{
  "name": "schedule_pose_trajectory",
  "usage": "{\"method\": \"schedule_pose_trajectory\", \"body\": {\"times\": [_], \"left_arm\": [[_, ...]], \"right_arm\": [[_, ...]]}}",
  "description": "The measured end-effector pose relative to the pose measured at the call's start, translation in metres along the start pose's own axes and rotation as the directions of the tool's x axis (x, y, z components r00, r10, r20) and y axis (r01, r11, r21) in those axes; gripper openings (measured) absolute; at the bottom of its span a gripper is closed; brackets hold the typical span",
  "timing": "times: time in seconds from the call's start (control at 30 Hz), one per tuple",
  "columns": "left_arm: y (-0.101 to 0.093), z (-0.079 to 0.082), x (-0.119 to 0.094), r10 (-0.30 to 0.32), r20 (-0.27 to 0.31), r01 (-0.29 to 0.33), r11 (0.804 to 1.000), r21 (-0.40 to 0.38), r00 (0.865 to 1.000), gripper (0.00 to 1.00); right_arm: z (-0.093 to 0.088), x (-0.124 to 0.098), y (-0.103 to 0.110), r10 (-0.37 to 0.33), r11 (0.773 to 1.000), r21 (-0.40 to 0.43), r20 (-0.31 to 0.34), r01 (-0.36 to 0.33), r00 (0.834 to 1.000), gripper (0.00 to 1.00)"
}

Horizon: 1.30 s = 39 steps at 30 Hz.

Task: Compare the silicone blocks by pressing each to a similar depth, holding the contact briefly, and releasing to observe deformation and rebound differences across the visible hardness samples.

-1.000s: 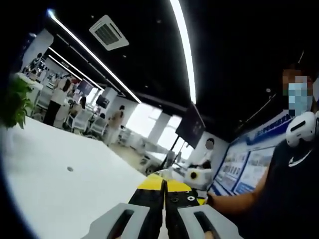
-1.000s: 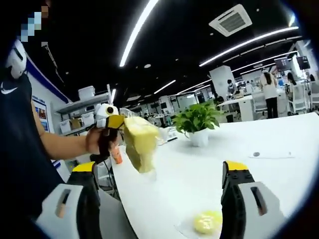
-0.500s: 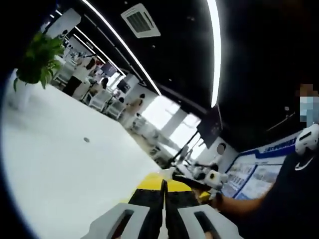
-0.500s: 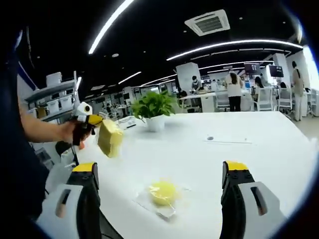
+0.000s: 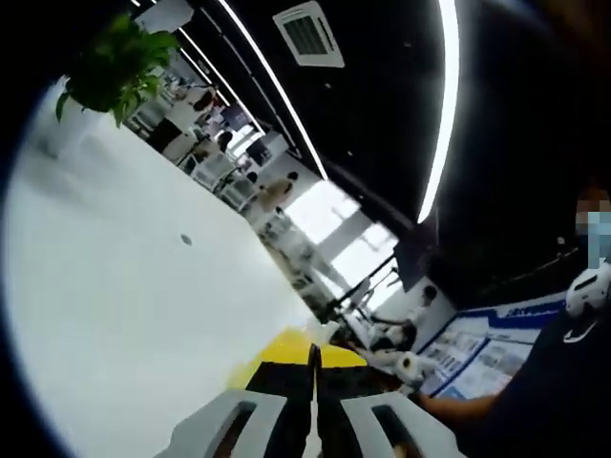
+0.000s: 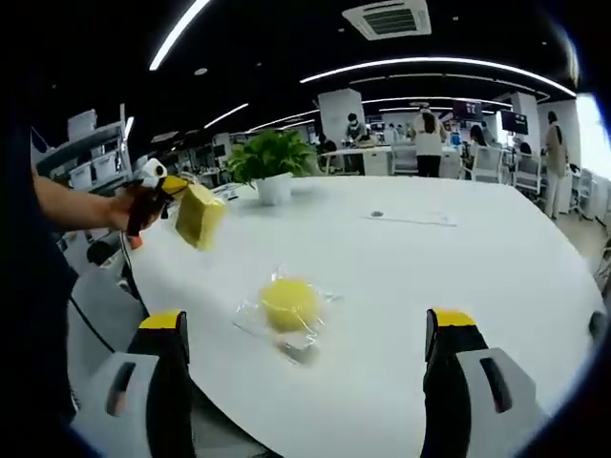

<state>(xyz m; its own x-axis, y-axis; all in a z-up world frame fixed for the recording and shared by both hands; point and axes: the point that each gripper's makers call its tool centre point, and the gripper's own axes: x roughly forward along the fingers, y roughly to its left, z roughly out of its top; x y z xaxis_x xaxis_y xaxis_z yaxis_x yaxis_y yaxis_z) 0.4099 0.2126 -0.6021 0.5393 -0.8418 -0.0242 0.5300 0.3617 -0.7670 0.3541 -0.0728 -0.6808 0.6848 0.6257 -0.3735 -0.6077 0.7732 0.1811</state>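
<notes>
Left gripper [image 6: 172, 194] clamps yellow block [image 6: 200, 216]; bagged, seemingly round block [image 6: 289, 303] on table [image 6: 458, 258].

Open-plan office; white table [image 6: 496, 258], potted plant [image 6: 269, 162], distant desks [image 6: 430, 162], strip lights [image 6: 430, 65].

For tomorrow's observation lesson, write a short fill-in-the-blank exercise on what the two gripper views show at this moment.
1. The left gripper is shut on a yellow ____ block, held above the table.
2. The round yellow sample lies on the table inside a clear ____.
3. The right gripper's fingers stand wide ____.
4. Behind the sample stands a potted ____ in a white pot.

Missing words: silicone; wrapper; open; plant
</notes>
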Motion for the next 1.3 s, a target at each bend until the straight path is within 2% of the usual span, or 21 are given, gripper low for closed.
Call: {"method": "schedule_pose_trajectory", "body": {"times": [0.2,0.33,0.47,0.57,0.67,0.7,0.77,0.83,0.87,0.97,1.0,1.07,1.1,1.13,1.17,1.2,1.23,1.27,1.3], "left_arm": [[0.021,-0.004,-0.004,0.023,0.009,-0.022,0.998,-0.058,1.0,0.0],[0.035,-0.012,-0.004,0.029,0.019,-0.026,0.99,-0.139,0.999,0.0],[0.046,-0.023,-0.004,0.052,0.014,-0.049,0.986,-0.161,0.999,0.0],[0.06,-0.034,-0.005,0.095,-0.011,-0.095,0.981,-0.168,0.995,0.0],[0.079,-0.042,-0.008,0.162,-0.016,-0.163,0.975,-0.15,0.987,0.0],[0.085,-0.036,-0.009,0.19,0.019,-0.185,0.971,-0.151,0.982,0.0],[0.098,-0.039,-0.011,0.24,-0.001,-0.238,0.962,-0.134,0.971,0.0],[0.117,-0.04,-0.014,0.338,-0.015,-0.338,0.941,-0.027,0.941,0.0],[0.127,-0.039,-0.017,0.387,-0.009,-0.386,0.921,0.05,0.922,0.0],[0.137,-0.039,-0.017,0.417,-0.026,-0.412,0.904,0.112,0.908,0.0],[0.136,-0.038,-0.015,0.407,-0.031,-0.401,0.909,0.118,0.913,0.0],[0.141,-0.037,-0.015,0.43,-0.037,-0.416,0.89,0.188,0.902,0.0],[0.143,-0.04,-0.016,0.441,-0.057,-0.423,0.885,0.196,0.896,0.0],[0.143,-0.043,-0.015,0.438,-0.072,-0.42,0.889,0.18,0.896,0.0],[0.155,-0.047,-0.021,0.505,-0.088,-0.482,0.854,0.194,0.859,0.01],[0.171,-0.045,-0.031,0.599,-0.084,-0.566,0.787,0.244,0.796,0.1],[0.182,-0.038,-0.036,0.659,-0.044,-0.62,0.727,0.297,0.751,0.33],[0.172,-0.023,-0.028,0.608,0.058,-0.59,0.736,0.332,0.792,0.72],[0.162,-0.016,-0.025,0.584,0.111,-0.586,0.746,0.317,0.804,0.89]], "right_arm": [[-0.012,-0.006,0.0,-0.022,1.0,0.02,-0.011,0.022,1.0,0.97],[-0.017,-0.009,0.0,-0.027,0.999,0.031,-0.018,0.028,0.999,0.97],[-0.018,-0.01,0.0,-0.031,0.999,0.033,-0.025,0.032,0.999,0.96],[-0.02,-0.011,-0.003,-0.045,0.999,-0.006,-0.033,0.045,0.998,0.96],[-0.02,-0.01,-0.001,-0.037,0.999,0.008,-0.034,0.037,0.999,0.96],[-0.02,-0.011,0.0,-0.039,0.999,0.006,-0.031,0.039,0.999,0.96],[-0.02,-0.011,0.001,-0.036,0.999,0.013,-0.029,0.036,0.999,0.96],[-0.021,-0.009,0.002,-0.033,0.999,0.011,-0.033,0.033,0.999,0.96],[-0.022,-0.009,0.003,-0.031,0.999,0.008,-0.037,0.031,0.999,0.96],[-0.023,-0.007,0.005,-0.029,0.999,-0.02,-0.05,0.028,0.998,0.96],[-0.023,-0.007,0.005,-0.025,0.999,-0.021,-0.049,0.024,0.998,0.96],[-0.022,-0.008,0.005,-0.026,0.999,-0.021,-0.049,0.025,0.998,0.96],[-0.021,-0.008,0.004,-0.028,0.999,-0.018,-0.044,0.027,0.999,0.96],[-0.02,-0.009,0.004,-0.029,1.0,-0.011,-0.038,0.029,0.999,0.96],[-0.019,-0.009,0.003,-0.03,1.0,-0.008,-0.032,0.03,0.999,0.96],[-0.02,-0.01,0.002,-0.032,0.999,-0.004,-0.028,0.032,0.999,0.96],[-0.023,-0.009,0.002,-0.032,0.999,0.022,-0.038,0.033,0.999,0.96],[-0.025,-0.009,0.003,-0.03,0.999,0.038,-0.05,0.032,0.998,0.96],[-0.024,-0.009,0.004,-0.03,0.999,0.043,-0.048,0.032,0.998,0.96]]}}
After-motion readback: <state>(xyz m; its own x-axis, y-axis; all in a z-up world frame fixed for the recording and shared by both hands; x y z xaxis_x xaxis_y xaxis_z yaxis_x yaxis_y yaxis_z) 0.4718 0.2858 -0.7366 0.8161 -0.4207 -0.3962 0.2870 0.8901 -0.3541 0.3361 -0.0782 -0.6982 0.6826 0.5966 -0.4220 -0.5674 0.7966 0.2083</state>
